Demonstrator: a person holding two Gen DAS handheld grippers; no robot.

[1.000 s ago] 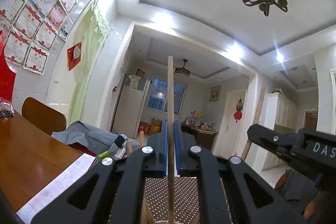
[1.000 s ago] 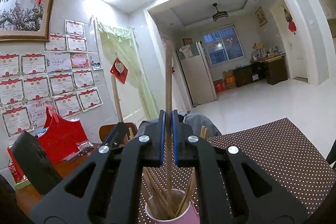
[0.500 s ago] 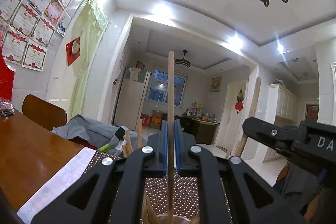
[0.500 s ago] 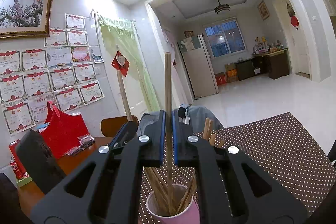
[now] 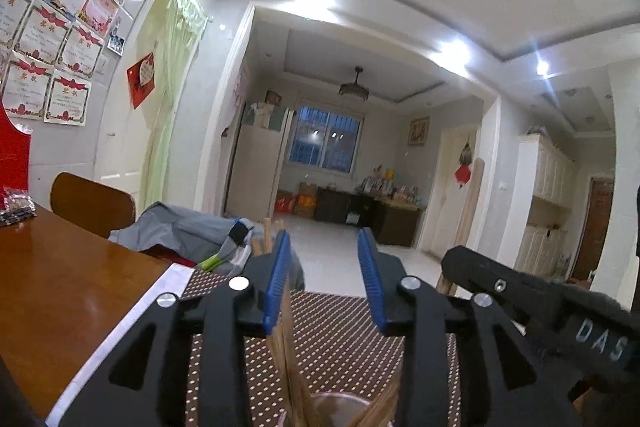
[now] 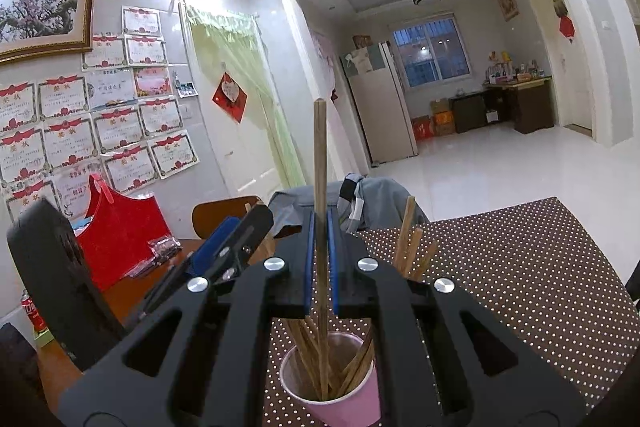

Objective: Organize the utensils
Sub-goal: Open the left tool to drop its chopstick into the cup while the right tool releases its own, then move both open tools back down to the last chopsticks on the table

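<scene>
A pink paper cup (image 6: 352, 399) stands on the dotted brown mat (image 6: 520, 287) and holds several wooden chopsticks (image 6: 408, 231). My right gripper (image 6: 321, 223) is shut on one upright chopstick (image 6: 319, 155) whose lower end is inside the cup. My left gripper (image 5: 325, 247) is open and empty just above the cup (image 5: 340, 407), with chopsticks (image 5: 286, 339) leaning beside its left finger. The left gripper also shows in the right wrist view (image 6: 240, 239), to the left of the cup.
A brown wooden table (image 5: 60, 279) lies under the mat, with a white paper strip (image 5: 132, 315) at the mat's left edge. A red bag (image 6: 120, 239), a snack packet (image 6: 160, 247) and a wooden chair (image 5: 92, 203) with grey clothes (image 5: 188, 227) stand beyond.
My left gripper has opened and let go of its chopstick, which has dropped into the cup. My right gripper has lowered its chopstick a little, still shut on it.
</scene>
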